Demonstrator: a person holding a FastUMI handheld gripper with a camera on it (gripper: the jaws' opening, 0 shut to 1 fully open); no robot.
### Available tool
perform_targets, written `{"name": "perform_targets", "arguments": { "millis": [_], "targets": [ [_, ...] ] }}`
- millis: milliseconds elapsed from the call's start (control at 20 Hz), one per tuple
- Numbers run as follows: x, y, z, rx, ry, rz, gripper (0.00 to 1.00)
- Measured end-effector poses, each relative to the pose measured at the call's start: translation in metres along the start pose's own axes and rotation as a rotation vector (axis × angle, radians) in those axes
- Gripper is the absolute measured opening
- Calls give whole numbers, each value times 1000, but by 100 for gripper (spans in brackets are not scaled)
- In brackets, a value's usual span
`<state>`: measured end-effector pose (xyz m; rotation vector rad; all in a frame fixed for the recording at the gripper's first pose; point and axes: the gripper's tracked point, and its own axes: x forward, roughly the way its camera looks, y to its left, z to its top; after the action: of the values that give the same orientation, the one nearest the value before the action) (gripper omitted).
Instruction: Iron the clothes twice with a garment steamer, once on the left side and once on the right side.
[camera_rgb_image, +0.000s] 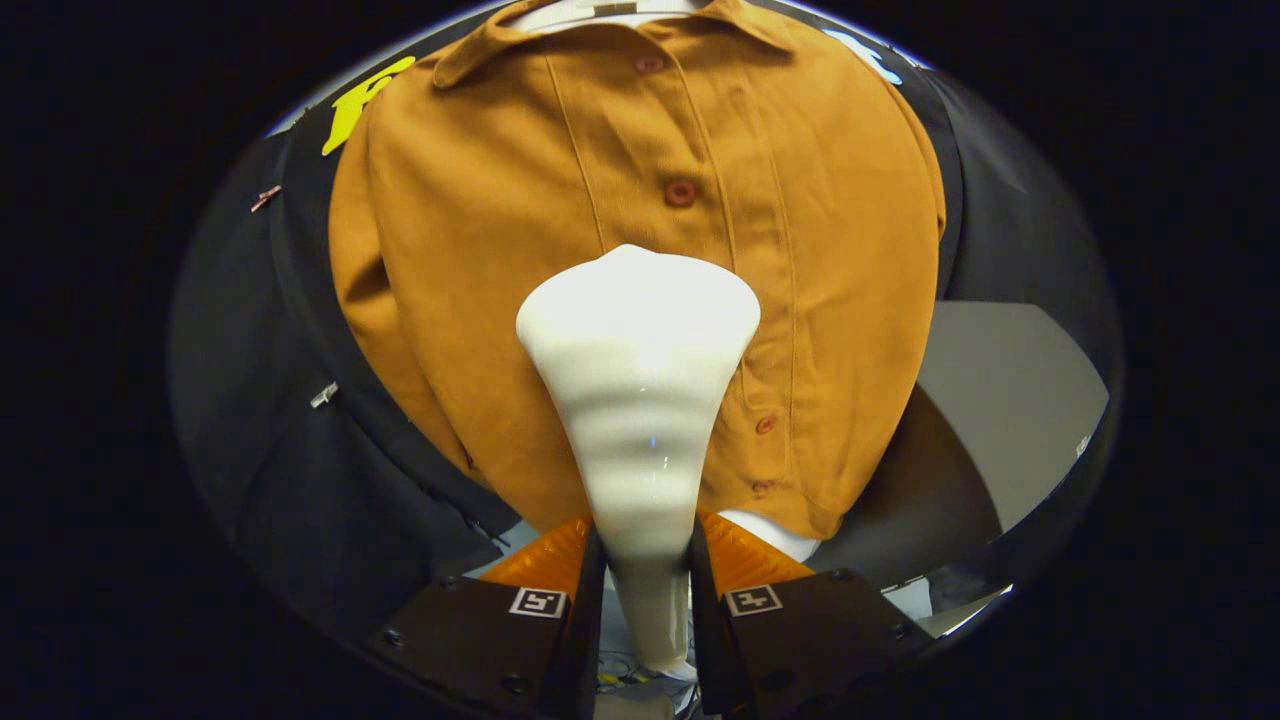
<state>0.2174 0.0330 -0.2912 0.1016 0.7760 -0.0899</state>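
A mustard-brown button-up shirt hangs upright in front of me, collar at the top, its button placket running down the middle. A white garment steamer stands between my fingers, handle narrow at the bottom and widening to a broad head. The head covers the shirt's middle, just below the second button, slightly left of the placket. My gripper is shut on the steamer's handle, both fingers pressing its sides. Whether the head touches the fabric cannot be told.
Black cloth hangs behind and to the left of the shirt, with small clips on it. A grey panel stands to the right of the shirt. A white form shows below the shirt's hem.
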Motion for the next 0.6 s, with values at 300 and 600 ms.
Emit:
{"name": "perform_targets", "arguments": {
  "millis": [300, 600],
  "targets": [
    [-47, -26, 70, 3, -242, -54, 42],
    [-86, -33, 125, 0, -477, -80, 42]
  ]
}}
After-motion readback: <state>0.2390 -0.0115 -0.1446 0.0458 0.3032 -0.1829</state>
